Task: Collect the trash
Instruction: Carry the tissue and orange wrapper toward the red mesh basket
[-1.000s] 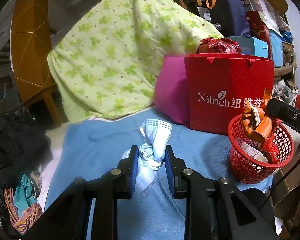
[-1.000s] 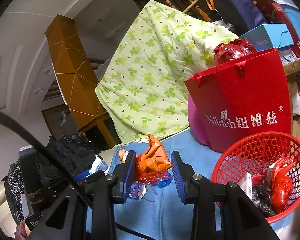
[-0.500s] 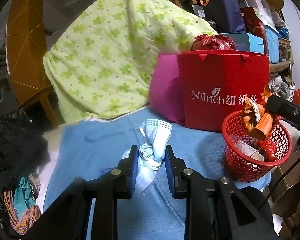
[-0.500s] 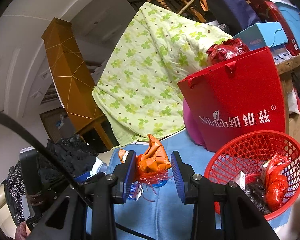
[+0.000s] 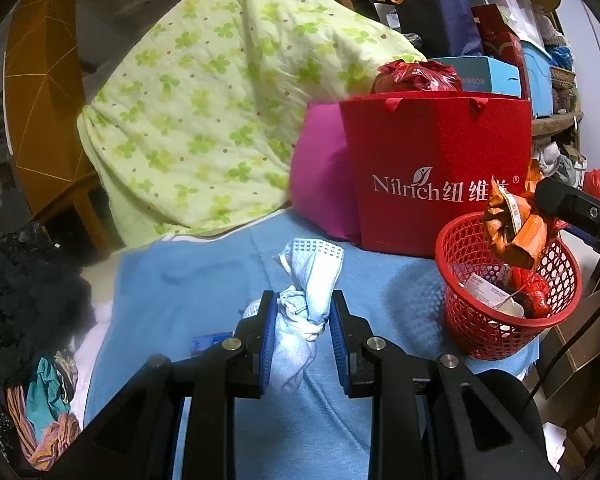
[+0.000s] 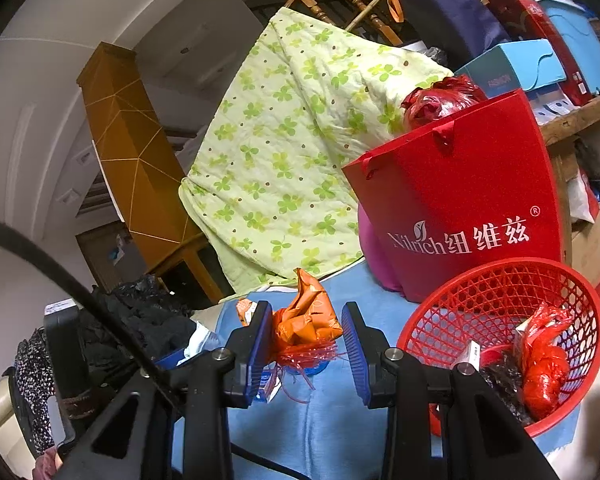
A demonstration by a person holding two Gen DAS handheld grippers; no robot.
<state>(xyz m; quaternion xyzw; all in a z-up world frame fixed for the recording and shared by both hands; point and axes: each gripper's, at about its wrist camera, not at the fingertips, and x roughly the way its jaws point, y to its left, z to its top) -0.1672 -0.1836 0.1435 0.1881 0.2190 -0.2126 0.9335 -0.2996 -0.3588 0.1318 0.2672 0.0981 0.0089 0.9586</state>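
Moved: we see the red basket (image 6: 500, 344) nearer-left of right claw (image 6: 306, 332).
Writing: red bag (image 5: 440, 172) reads "Nilrich".
Claws: right grasps orange wrapper (image 6: 306, 316); left claw (image 5: 304, 320) grasps face mask (image 5: 308, 280).

A: What does the left gripper (image 5: 303, 316) look like, taking its blue pads as the landmark?

B: 2 flat blue ribbed pads (image 5: 271, 320) face each other. Behind each pad runs a black angular finger arm with triangular cut-outs. 4 round silver screw heads (image 5: 231, 344) show behind the pads, 2 per side.

A: And the right gripper (image 6: 306, 338)?

B: Same build: 2 blue ribbed pads (image 6: 350, 338) on black arms, with silver screws (image 6: 392, 354) just behind the pads. A black cable (image 6: 60, 268) curves in from the left of the pads, crossing the frame edge toward the black arm.
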